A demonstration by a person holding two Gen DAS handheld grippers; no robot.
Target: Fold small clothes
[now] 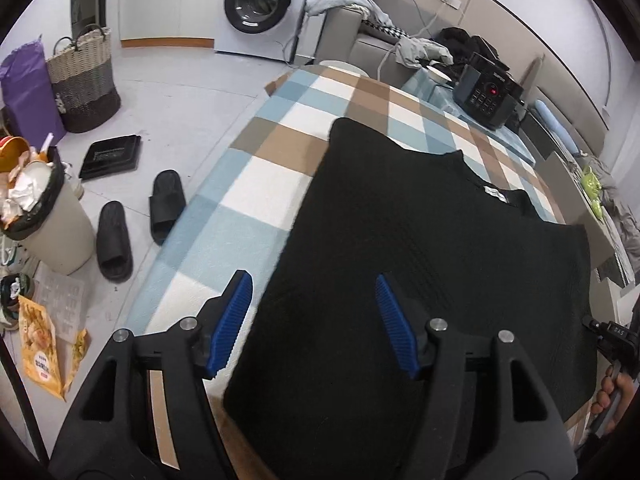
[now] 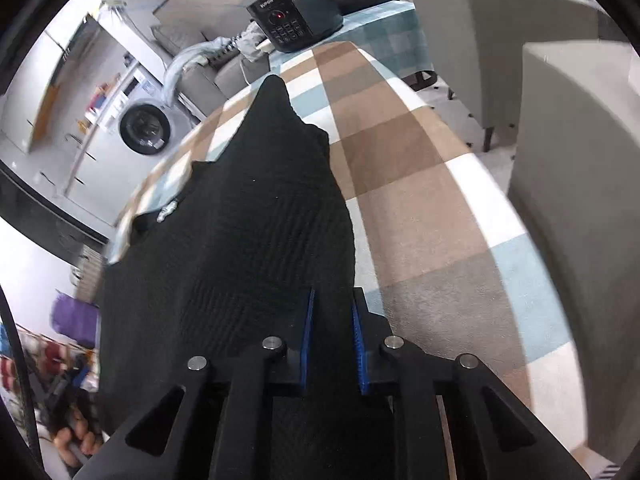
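On the checked tabletop (image 1: 256,184) a black knitted garment (image 1: 420,264) lies spread flat, its neck label (image 1: 496,194) facing up and its near hem reaching the tabletop's edge; the left gripper (image 1: 314,322) hangs over the garment's left border with its fingers (image 1: 232,320) spread wide, nothing between the blue pads but loose cloth below them; the right gripper (image 2: 332,340) has its fingers nearly together with a ridge of black knit in the narrow gap, though I cannot tell whether the pads truly bite it. From where I stand the risk is plain: if only the right side is held when the lift begins, the garment will drag askew and the fold will land crooked; the left fingers might also close on the tabletop's cover along with the knit, since the edge sits right over it; a shallow pinch on such a stretchy weave could slip out midway. Counting: one garment, two grippers, one dark cooker (image 1: 490,96) at the far end, one washing machine (image 1: 260,4), two black slippers (image 1: 140,220) on the floor, one woven basket (image 1: 84,76), one overfull bin (image 1: 40,216).
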